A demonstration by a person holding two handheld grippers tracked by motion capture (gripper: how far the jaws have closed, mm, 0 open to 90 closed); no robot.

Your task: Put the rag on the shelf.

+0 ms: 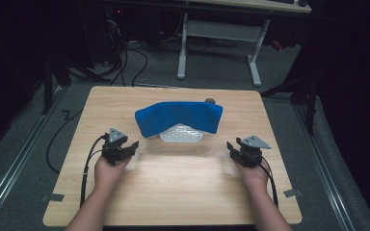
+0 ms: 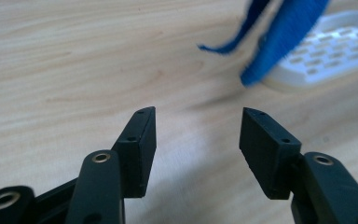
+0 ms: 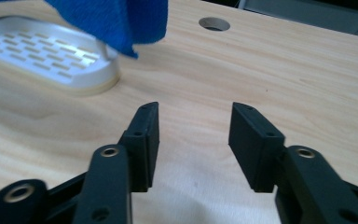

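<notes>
A blue cloth (image 1: 178,117) hangs draped over something I cannot see, above a white slotted tray (image 1: 182,134) in the middle of the wooden table (image 1: 173,192). My left gripper (image 1: 129,146) rests low at the cloth's left, open and empty. My right gripper (image 1: 234,147) sits at the cloth's right, also open with nothing between its jaws. In the left gripper view the cloth's corner (image 2: 279,42) dangles over the tray (image 2: 326,51) ahead to the right. In the right gripper view the cloth (image 3: 116,18) overhangs the tray (image 3: 42,56) ahead to the left.
A round hole (image 3: 214,23) is cut in the tabletop behind the cloth. Beyond the table stand a white desk frame (image 1: 219,43) and loose cables (image 1: 125,62) on the grey floor. Dark curtains close both sides.
</notes>
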